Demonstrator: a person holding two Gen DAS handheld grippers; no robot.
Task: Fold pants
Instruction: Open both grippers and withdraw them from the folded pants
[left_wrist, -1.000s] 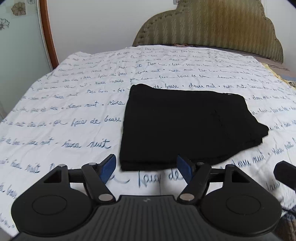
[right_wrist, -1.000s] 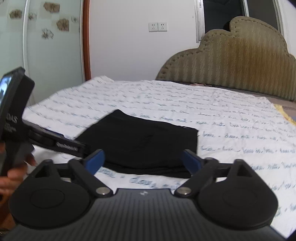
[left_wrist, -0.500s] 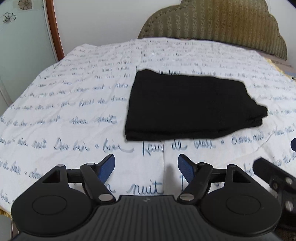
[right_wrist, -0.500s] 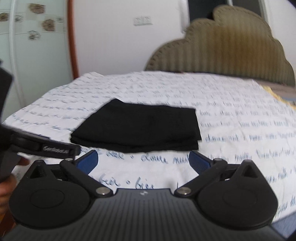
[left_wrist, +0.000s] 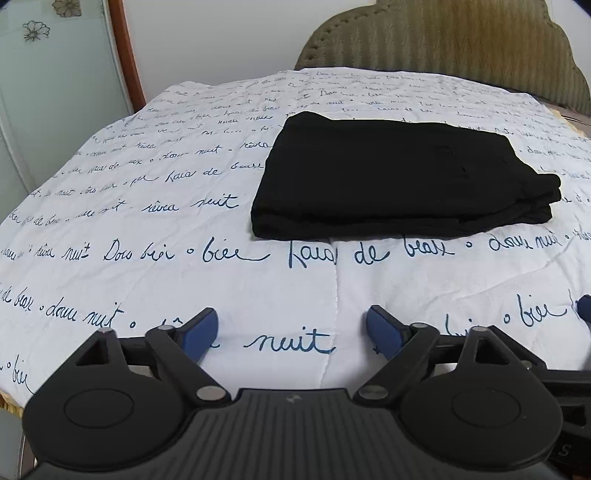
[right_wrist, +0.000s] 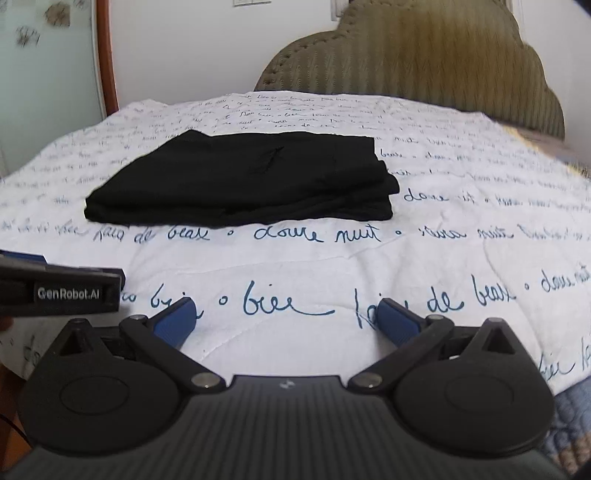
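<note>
Black pants lie folded into a flat rectangular stack on the white bedspread with blue script; in the right wrist view the pants sit left of centre. My left gripper hovers low over the near part of the bedspread, well short of the pants, its jaws opening with nothing between the blue pads. My right gripper is wide open and empty, also short of the stack. A finger of the left gripper reaches in from the left edge of the right wrist view.
A padded olive headboard stands behind the bed against a white wall. A frosted glass door with a wooden frame is at the left. The bed's near edge drops off at the lower right in the right wrist view.
Both grippers have pulled back from the pants and sunk toward the near part of the bedspread. The left jaws have spread wider. The pants lie unmoved.
</note>
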